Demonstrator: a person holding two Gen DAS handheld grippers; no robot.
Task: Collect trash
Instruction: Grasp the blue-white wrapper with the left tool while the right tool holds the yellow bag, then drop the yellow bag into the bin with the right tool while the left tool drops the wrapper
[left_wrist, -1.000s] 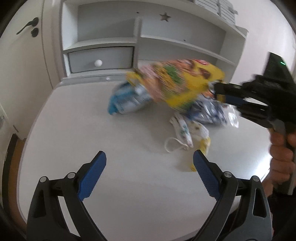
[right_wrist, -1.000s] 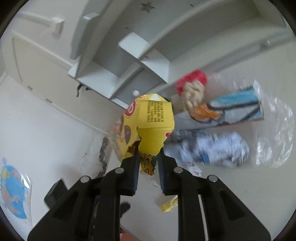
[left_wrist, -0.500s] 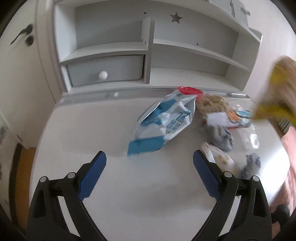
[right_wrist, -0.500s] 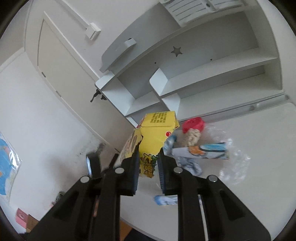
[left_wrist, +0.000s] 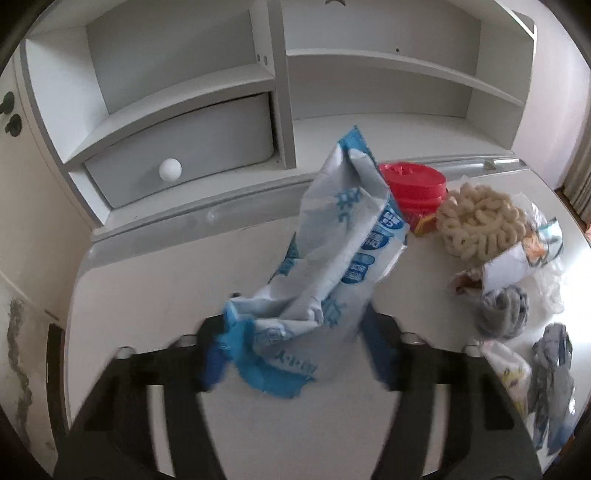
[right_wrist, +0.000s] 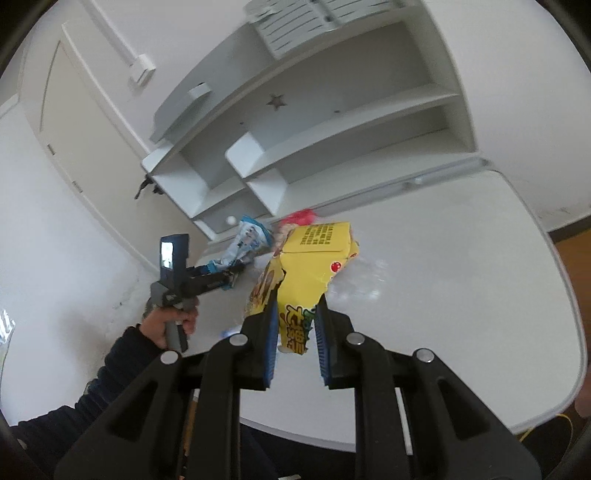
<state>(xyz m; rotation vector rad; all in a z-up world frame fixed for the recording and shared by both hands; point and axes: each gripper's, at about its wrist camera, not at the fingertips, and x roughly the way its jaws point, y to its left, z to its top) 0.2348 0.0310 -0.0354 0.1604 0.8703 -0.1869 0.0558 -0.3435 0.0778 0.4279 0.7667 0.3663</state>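
while the right gripper (right_wrist: 295, 332) stays clenched on the yellow snack bag (right_wrist: 314, 266) above the worktop (right_wrist: 461, 295), left gripper (left_wrist: 295, 354) jaws are closing round the blue-white wrapper (left_wrist: 332, 266) nr the worktop's back edge.

I spot "DH" in a blue oval on the blue-and-white wrapper (left_wrist: 332, 266); its other print stays unreadable. The yellow snack bag (right_wrist: 314, 266) carries blocks of dark small print and big green Chinese characters, too blurred for me to read.
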